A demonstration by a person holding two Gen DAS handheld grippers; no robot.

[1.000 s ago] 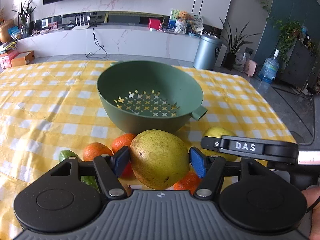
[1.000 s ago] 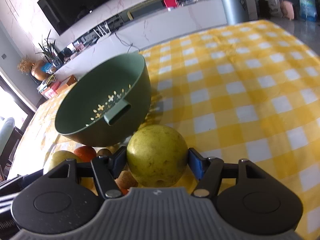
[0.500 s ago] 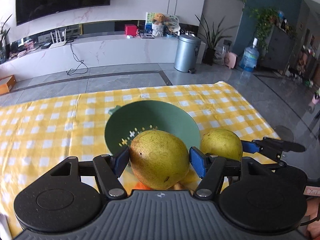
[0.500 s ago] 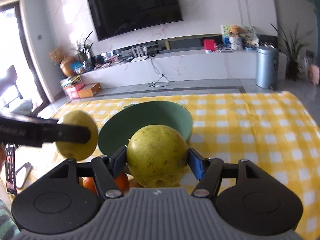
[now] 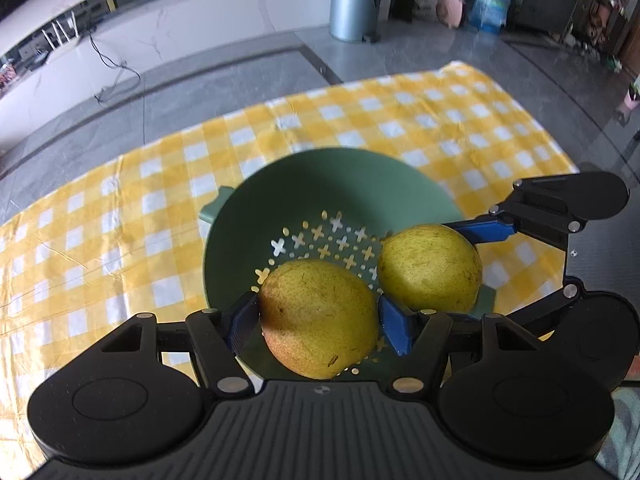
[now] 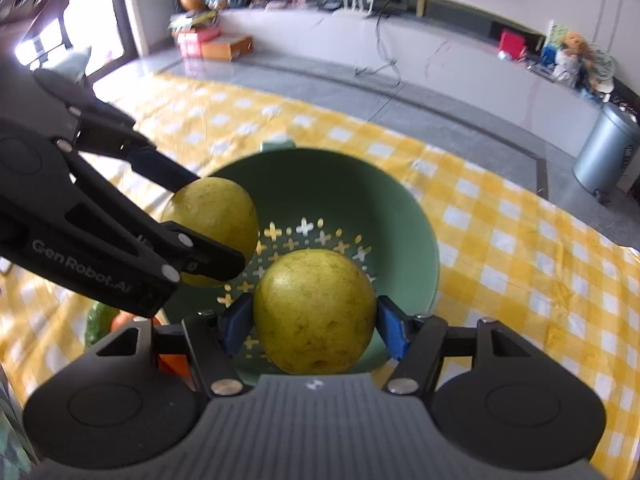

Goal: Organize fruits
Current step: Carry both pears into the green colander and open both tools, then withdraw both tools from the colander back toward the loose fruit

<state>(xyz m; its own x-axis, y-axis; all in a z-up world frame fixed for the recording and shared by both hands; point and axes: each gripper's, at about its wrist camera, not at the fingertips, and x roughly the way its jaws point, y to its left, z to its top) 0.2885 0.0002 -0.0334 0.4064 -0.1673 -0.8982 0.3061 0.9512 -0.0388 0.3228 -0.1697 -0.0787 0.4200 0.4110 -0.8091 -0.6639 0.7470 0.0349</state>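
Observation:
My left gripper is shut on a yellow-green pear and holds it above the green colander bowl. My right gripper is shut on a second, rounder pear, also above the bowl. In the left wrist view the right gripper's pear hangs to the right over the bowl. In the right wrist view the left gripper's pear hangs to the left over the bowl's rim. The bowl's perforated bottom holds no fruit.
The bowl stands on a yellow checked tablecloth. An orange and a green fruit lie on the cloth at the bowl's near left, partly hidden. A grey bin and a water jug stand on the floor beyond.
Both grippers have lifted their pears off the table, risen and tilted down, and now hold them over the bowl's inside. Both stay shut.

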